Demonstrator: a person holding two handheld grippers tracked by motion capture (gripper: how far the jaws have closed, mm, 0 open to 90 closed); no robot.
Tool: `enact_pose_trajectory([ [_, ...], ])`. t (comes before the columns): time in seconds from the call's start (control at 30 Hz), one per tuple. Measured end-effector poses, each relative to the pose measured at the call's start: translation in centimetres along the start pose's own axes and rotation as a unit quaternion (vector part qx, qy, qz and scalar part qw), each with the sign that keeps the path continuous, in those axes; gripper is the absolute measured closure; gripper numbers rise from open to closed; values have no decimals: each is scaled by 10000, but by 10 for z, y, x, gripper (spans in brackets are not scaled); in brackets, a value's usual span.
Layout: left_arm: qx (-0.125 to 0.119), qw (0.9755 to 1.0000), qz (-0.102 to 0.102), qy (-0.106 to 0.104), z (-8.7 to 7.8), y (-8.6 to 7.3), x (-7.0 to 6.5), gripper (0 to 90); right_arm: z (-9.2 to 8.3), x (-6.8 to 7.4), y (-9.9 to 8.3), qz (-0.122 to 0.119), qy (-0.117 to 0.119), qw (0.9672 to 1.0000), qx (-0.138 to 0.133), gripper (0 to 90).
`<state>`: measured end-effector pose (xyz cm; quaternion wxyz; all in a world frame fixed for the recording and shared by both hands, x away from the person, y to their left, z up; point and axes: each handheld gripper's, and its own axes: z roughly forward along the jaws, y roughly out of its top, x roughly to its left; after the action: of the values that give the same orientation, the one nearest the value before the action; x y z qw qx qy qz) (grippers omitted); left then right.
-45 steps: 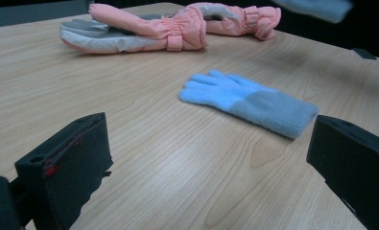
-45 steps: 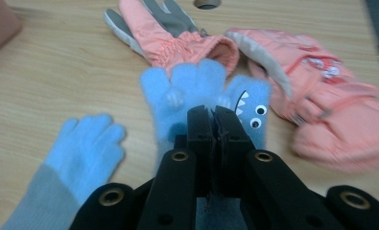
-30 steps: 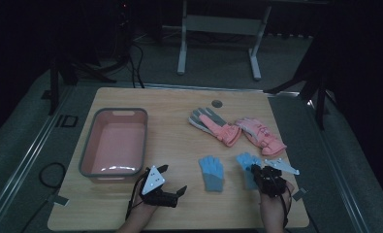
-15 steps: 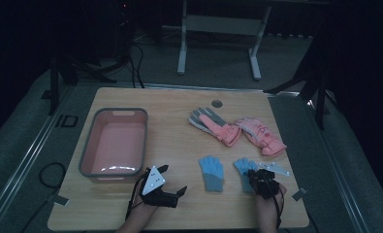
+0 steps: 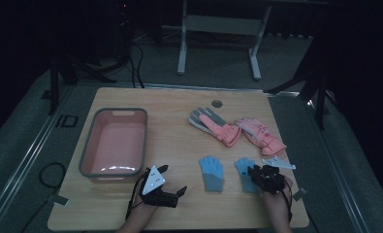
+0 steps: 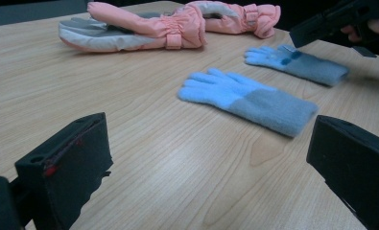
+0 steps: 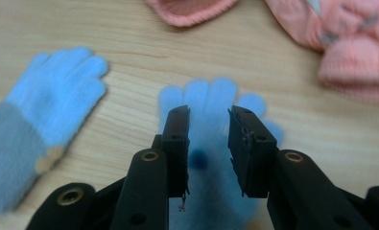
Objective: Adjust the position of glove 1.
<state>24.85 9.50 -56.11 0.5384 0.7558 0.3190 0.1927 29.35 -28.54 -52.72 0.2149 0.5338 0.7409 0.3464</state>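
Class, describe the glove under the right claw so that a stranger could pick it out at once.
Start at the wooden table and find the two small blue gloves near its front edge. The right blue glove lies below the right claw, whose jaws are apart above it. Unlike the left blue glove, it lies nearest the pink gloves.

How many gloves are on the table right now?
4. Two small light-blue knit gloves near the front edge: one midway, one under the right gripper. Two padded pink gloves farther back: one, one to its right.
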Motion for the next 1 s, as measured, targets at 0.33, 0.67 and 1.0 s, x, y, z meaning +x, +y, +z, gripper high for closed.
enact_pose_trajectory([
  [0.33,-13,10000,-41,21,0,0,1,16,3,-31,1,-1104,994,9882,363,633],
  [0.67,-4,10000,-59,36,0,0,1,16,13,-25,-9,-1184,1093,9864,309,569],
  [1.0,3,10000,-70,38,0,0,2,16,16,-22,-24,-1180,830,9895,-80,706],
])
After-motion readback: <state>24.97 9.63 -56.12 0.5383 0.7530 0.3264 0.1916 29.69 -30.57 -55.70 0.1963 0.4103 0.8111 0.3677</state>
